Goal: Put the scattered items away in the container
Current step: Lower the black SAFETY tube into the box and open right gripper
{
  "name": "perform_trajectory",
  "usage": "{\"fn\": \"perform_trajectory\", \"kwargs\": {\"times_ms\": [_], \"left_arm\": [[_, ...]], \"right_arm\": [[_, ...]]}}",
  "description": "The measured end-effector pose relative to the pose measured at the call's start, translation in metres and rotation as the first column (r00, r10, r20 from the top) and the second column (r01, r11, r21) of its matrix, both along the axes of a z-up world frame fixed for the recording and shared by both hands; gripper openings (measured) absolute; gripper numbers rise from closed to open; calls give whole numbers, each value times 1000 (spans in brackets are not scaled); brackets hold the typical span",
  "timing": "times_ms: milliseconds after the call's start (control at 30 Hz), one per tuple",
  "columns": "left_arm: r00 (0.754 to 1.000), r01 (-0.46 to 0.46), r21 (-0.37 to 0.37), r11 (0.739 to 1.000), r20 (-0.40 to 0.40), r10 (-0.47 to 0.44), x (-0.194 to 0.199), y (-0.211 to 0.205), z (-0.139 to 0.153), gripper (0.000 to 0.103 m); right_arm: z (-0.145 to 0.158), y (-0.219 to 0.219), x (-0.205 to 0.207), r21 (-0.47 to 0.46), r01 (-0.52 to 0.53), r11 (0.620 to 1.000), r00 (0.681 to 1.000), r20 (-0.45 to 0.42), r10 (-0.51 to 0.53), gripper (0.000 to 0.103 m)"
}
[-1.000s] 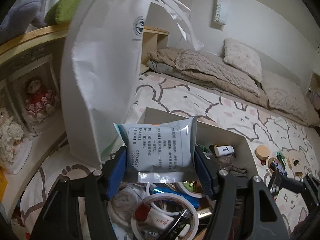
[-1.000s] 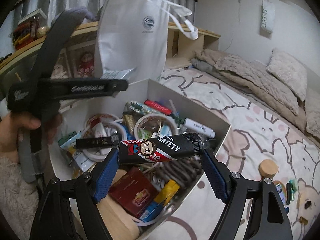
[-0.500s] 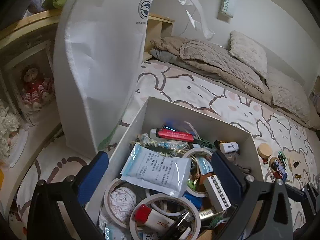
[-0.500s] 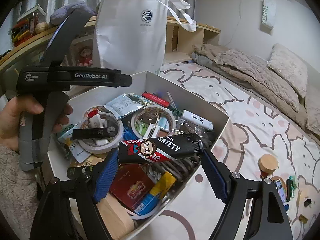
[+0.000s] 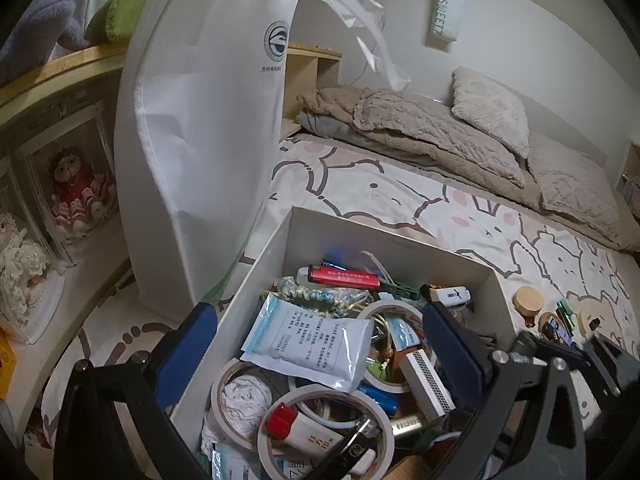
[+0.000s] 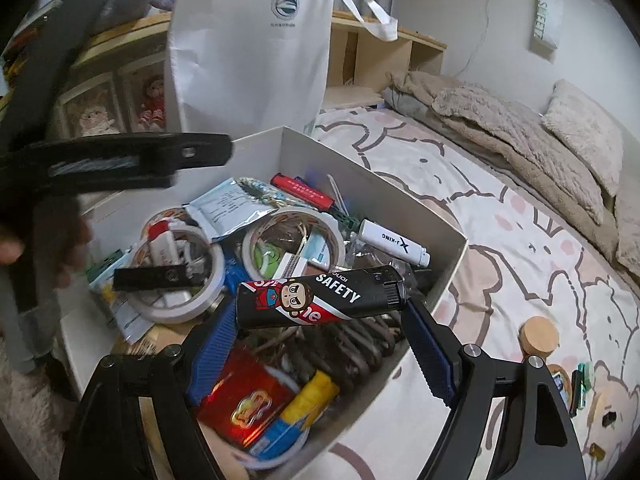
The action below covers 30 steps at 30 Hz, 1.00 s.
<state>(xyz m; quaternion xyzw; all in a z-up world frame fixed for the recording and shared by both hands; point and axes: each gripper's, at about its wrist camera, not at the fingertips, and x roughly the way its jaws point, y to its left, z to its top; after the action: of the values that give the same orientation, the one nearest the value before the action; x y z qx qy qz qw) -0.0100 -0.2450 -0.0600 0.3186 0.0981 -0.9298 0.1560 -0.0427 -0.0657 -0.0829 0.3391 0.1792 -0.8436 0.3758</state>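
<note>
An open white box (image 5: 400,240) full of tape rolls, lighters and small items sits on the bed. My left gripper (image 5: 316,320) hangs open over it, jaws wide. A white and blue packet (image 5: 308,344) lies loose on the pile below, touching neither pad. My right gripper (image 6: 320,300) is shut on a black cartoon-print lighter (image 6: 320,300), held crosswise above the box's (image 6: 360,184) near right corner. The packet (image 6: 228,210) also shows in the right wrist view. A wooden lid (image 6: 538,334) and small bits (image 6: 580,380) lie scattered on the sheet to the right.
A tall white tote bag (image 5: 200,140) stands just behind the box on the left. A shelf with dolls (image 5: 76,188) runs along the left side. Folded blankets and pillows (image 5: 440,128) lie at the bed's far end. A person's hand (image 6: 8,248) grips the left tool.
My left gripper opened and the packet dropped from its pads onto the pile in the box. My right gripper, still holding the lighter, shifted slightly over the box.
</note>
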Motion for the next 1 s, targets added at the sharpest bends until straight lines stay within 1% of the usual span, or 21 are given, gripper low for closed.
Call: {"fn": "perform_trajectory", "kwargs": {"times_ms": [100,200,300,367,433,500,567,700,900,967,1000], "left_arm": [[1000,6,-3,1000,-15,-6,5,1,4,103],[999,0,6,1000,-39,0,12,2,10,103],[997,2,15,1000,-74,-1,22,1,17,103],[995,-3,20,1000,-95,5,28,0,22,103],[993,-9,25,1000,-117,12,34,-2,27,103],[990,-27,33,999,-139,32,42,-6,31,103],[986,-40,43,998,-158,46,47,-10,35,103],[982,-43,52,998,-180,52,55,-15,39,103],[984,-45,55,997,-169,54,53,-18,35,103],[984,-48,57,997,-166,57,53,-19,34,103],[984,-49,59,997,-166,58,53,-20,33,103]], "right_arm": [[-4,-11,-9,32,-17,999,1000,-1,17,82],[-7,-21,-14,62,-82,995,996,22,81,82],[-4,-32,-17,95,-129,987,992,10,129,82],[-4,-41,-21,126,-154,980,988,12,154,82],[-6,-52,-24,161,-190,969,982,42,185,82],[-8,-63,-25,194,-210,958,978,47,204,82],[-10,-71,-28,215,-216,953,976,48,210,82],[-15,-85,-37,240,-187,952,982,48,181,82],[-23,-95,-45,243,-182,953,983,54,174,82],[-27,-96,-48,231,-197,953,980,77,184,83],[-29,-95,-49,225,-196,954,980,86,181,95]]}}
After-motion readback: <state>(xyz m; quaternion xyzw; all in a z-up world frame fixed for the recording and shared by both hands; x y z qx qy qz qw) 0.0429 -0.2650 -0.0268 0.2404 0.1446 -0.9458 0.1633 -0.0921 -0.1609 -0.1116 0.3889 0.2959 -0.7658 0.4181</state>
